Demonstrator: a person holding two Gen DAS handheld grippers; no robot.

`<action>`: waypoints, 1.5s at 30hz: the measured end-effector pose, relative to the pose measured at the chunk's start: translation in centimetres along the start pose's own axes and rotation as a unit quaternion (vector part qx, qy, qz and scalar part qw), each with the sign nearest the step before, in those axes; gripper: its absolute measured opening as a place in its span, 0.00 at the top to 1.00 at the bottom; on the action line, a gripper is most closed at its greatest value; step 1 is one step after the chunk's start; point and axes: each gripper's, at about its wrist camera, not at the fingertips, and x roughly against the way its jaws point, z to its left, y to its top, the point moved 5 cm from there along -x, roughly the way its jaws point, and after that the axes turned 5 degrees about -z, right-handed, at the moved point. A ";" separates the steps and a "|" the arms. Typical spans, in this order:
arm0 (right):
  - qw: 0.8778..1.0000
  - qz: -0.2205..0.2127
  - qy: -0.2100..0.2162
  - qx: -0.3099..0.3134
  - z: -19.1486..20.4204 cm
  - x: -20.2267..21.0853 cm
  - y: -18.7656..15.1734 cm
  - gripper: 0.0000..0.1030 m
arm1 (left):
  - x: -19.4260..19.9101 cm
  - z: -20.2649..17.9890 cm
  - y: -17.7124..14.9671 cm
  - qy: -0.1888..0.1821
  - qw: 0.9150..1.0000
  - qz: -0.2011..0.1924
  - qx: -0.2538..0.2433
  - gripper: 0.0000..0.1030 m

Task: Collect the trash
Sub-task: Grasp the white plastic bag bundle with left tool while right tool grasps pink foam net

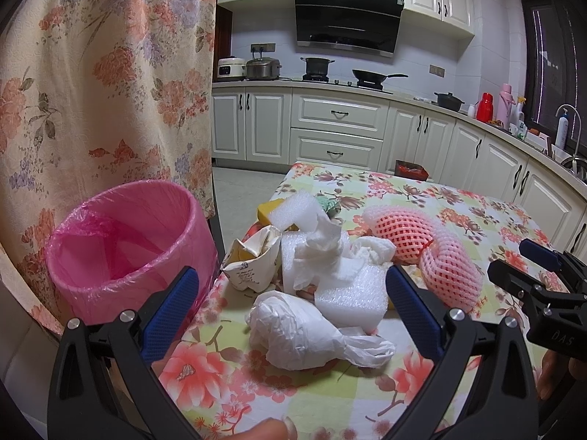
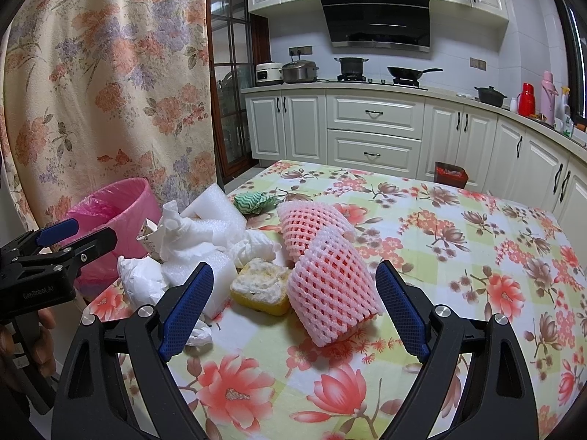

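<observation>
The trash lies heaped on the flowered table (image 2: 458, 256), at the corner nearest the pink bin (image 1: 124, 242); the bin stands just off that table edge, lined with a pink bag, its mouth up. Nearest the bin is a torn paper carton (image 1: 253, 260), its open end tilted up and toward the bin. Beside it lies a crumpled white bag (image 1: 304, 330), its long axis running away from the bin, the twisted tail pointing to the far side. Behind that sit white foam blocks (image 1: 352, 300) and wadded tissue (image 1: 330, 253). Farther from the bin lie two pink foam nets (image 2: 330, 289): the near one has its long axis slanting from the heap toward the camera, the other lies across behind it and touches it. A yellow sponge (image 2: 260, 289) sits between the near net and the foam blocks.

The left gripper (image 1: 293, 311) has its blue fingers (image 1: 172, 311) spread wide, one on either side of the white bag, holding nothing; I cannot tell whether they touch it. The right gripper (image 2: 293, 308) is also spread wide and empty, its fingers (image 2: 401, 311) flanking the near net and the sponge.
</observation>
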 end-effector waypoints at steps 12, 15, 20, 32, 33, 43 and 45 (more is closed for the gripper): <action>0.999 0.045 -0.013 -0.010 -1.7 -2.1 -1.2 0.18 | -2.3 1.2 -2.5 -0.006 0.998 0.058 0.033 0.05; 0.998 0.063 -0.015 -0.015 -2.3 -3.1 -1.5 0.18 | -3.2 1.6 -3.3 -0.006 0.996 0.079 0.041 0.05; 0.996 0.089 -0.019 -0.013 -2.8 -4.8 -1.9 0.18 | -4.7 2.0 -4.5 -0.009 0.992 0.110 0.057 0.05; 0.989 0.144 -0.018 0.001 -3.2 -9.1 -2.9 0.18 | -7.3 2.4 -6.0 -0.026 0.984 0.158 0.079 0.26; 0.989 0.148 -0.017 0.002 -3.1 -9.4 -3.0 0.18 | -7.5 2.4 -6.0 -0.030 0.983 0.162 0.080 0.28; 0.987 0.159 -0.017 0.012 -2.8 -9.2 -3.8 0.48 | -7.2 1.8 -5.9 -0.058 0.980 0.169 0.083 0.58; 0.988 0.156 -0.016 0.009 -2.9 -8.7 -3.7 0.52 | -6.8 1.8 -5.8 -0.058 0.981 0.165 0.084 0.59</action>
